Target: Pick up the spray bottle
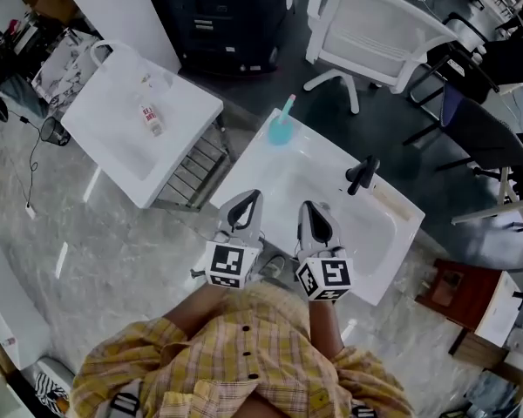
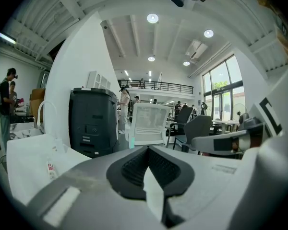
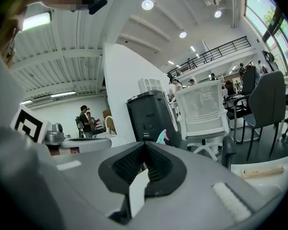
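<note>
Left gripper is fully closed with nothing between its jaws; right gripper likewise, closed and empty. Both hang side by side over the near half of the white sink, pointing toward its far end. The teal spray bottle stands upright on the sink's far corner, well apart from both, untouched. Black faucet sits to the right. Nothing done yet: approach, opening, grasp and lift all remain.
</note>
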Demonstrator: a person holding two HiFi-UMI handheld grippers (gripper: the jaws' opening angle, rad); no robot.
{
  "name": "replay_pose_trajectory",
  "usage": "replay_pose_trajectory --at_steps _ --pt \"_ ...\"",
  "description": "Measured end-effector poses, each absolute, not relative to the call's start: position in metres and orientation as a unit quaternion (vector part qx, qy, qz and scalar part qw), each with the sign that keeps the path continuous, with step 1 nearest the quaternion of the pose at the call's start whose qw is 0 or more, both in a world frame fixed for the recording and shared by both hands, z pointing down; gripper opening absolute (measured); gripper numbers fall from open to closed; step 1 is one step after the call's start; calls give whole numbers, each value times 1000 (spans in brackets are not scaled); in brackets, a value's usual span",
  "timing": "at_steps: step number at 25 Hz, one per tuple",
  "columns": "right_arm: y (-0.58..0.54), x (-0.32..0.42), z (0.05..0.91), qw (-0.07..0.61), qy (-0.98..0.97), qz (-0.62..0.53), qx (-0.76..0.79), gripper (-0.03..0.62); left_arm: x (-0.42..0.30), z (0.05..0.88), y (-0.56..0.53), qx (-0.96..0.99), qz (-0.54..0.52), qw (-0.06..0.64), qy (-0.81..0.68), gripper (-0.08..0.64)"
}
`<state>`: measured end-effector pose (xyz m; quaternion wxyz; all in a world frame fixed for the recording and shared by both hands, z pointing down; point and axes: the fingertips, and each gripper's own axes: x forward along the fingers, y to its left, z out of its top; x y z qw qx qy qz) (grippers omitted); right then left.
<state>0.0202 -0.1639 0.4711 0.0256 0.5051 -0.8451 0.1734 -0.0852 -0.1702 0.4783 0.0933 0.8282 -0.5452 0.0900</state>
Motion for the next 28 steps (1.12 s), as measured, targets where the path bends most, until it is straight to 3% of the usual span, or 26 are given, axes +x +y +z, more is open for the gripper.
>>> replay_pose_trajectory --at_steps 28 --pt "-238 15 518 58 -818 208 534 0 -79 529 -308 833 118 133 -524 -3"
